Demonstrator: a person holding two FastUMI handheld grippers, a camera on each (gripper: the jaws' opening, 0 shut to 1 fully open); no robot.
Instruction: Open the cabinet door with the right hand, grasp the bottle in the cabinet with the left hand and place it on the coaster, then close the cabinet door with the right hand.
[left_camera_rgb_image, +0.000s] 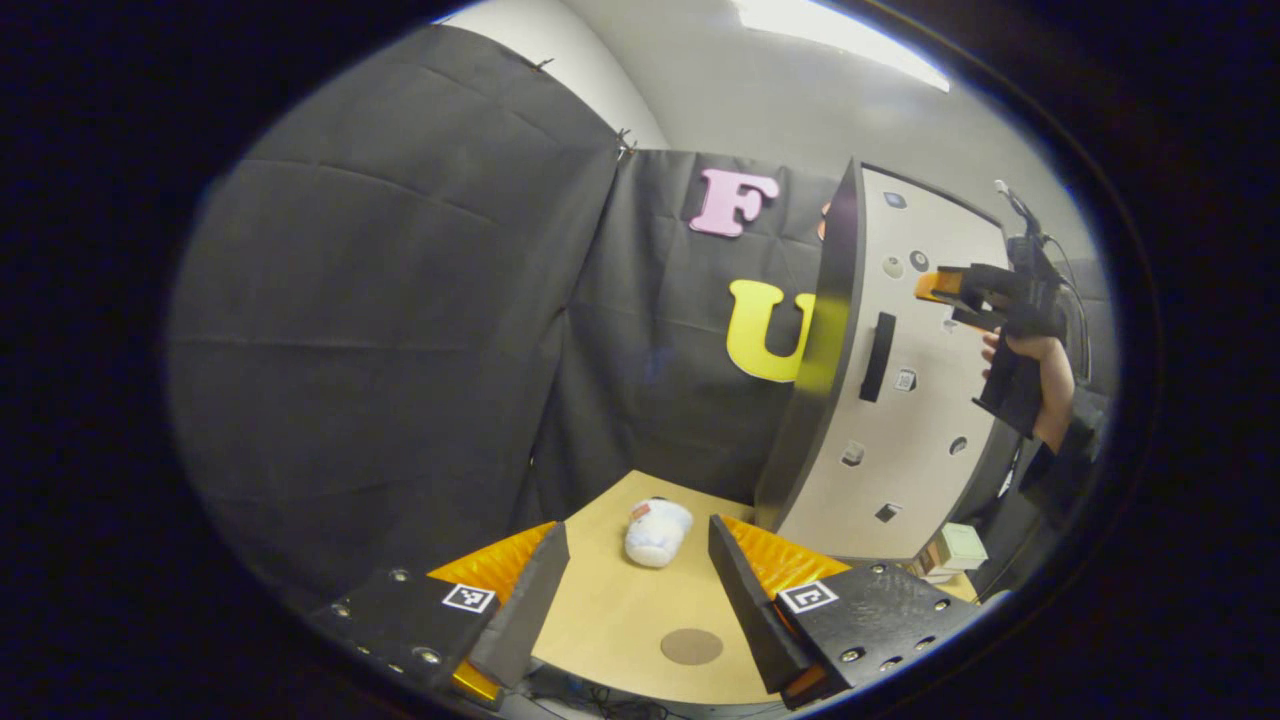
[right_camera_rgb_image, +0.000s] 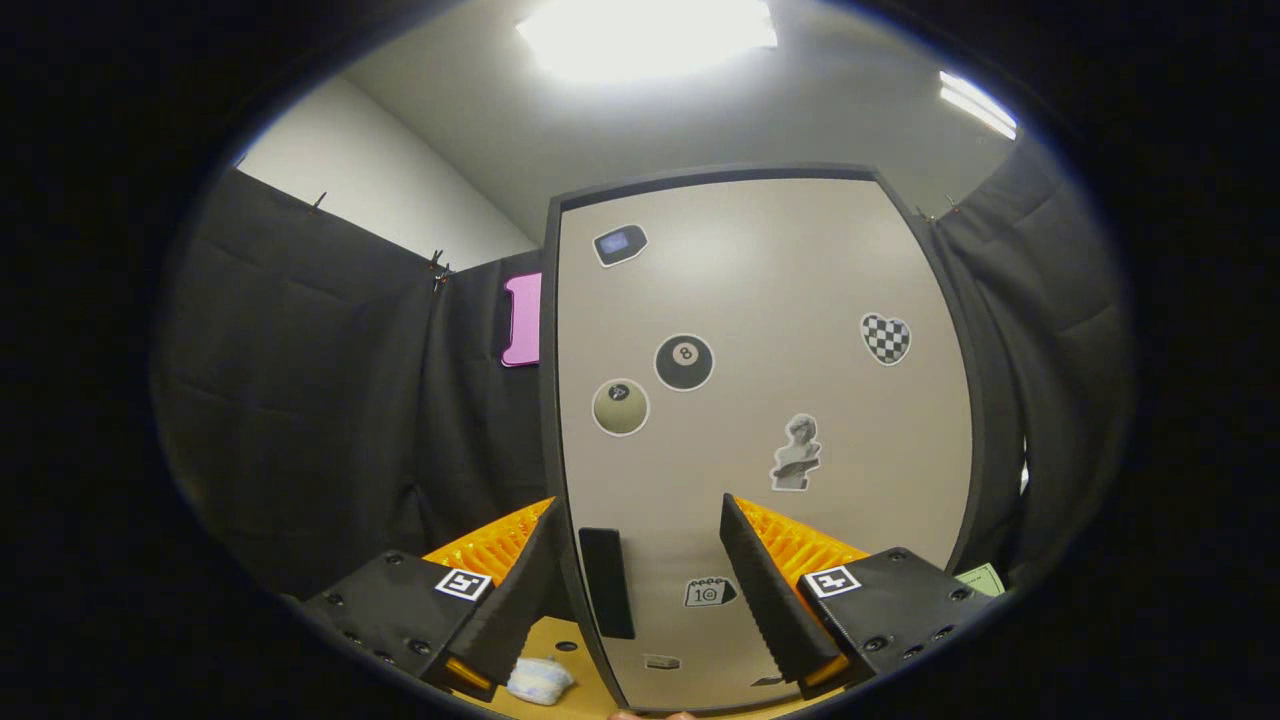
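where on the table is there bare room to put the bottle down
Bare table lies between the white plush toy and the round coaster, and left of both, toward the black cloth wall. It is crowded on the right: the cabinet stands there, with small boxes beside its base.

Staged recording booth: black cloth walls (left_camera_rgb_image: 400, 300), sticker-covered cabinet (right_camera_rgb_image: 760, 400) on small wooden table (left_camera_rgb_image: 610, 610).

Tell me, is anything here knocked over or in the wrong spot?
Yes: the small white bottle lies on its side on the wooden table, away from the round coaster, which is bare. The cabinet door looks shut. Both the left tool and the right tool are open.
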